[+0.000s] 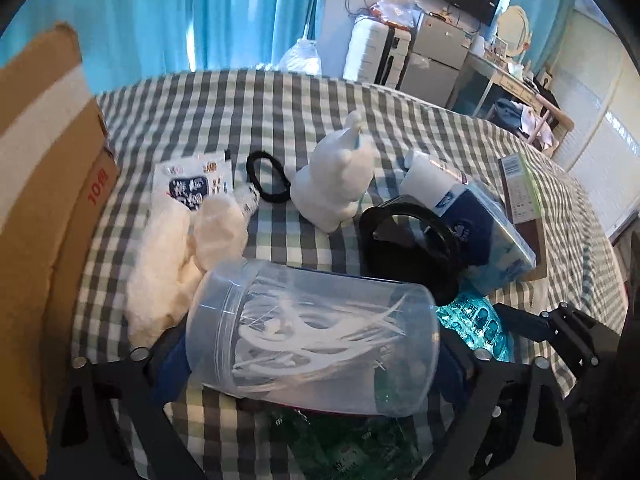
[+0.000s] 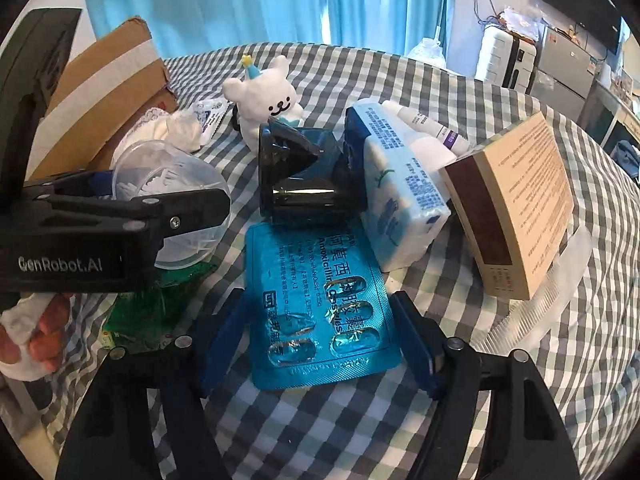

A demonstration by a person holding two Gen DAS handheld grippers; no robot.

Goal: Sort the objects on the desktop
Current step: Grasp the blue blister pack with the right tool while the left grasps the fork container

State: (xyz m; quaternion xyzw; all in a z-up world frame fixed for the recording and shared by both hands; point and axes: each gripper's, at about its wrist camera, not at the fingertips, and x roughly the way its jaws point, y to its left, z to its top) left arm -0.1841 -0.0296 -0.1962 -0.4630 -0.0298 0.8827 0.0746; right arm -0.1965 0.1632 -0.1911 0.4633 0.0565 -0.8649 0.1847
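clear floss-pick jar [image 1: 312, 336] lies sideways between the left gripper [image 1: 316, 364] fingers, clamped, above green packets [image 1: 352, 444]. judgement: lift it level, squeeze gently, carry it toward the cardboard box [image 1: 44, 184] at left. right gripper [image 2: 320, 340] spread wide, straddling the blue capsule blister [image 2: 320, 308], not gripping. checked cloth [image 2: 400, 72] covers the surface; blue curtains [image 1: 160, 12] behind.

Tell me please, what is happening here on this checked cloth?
A person is sorting small things with two hand-held grippers. The left gripper is shut on a clear jar of white picks, held on its side above the cloth. The right gripper is open, its fingers either side of a blue pill pack that lies flat. A toy bear, tissue pack and brown box wait behind.
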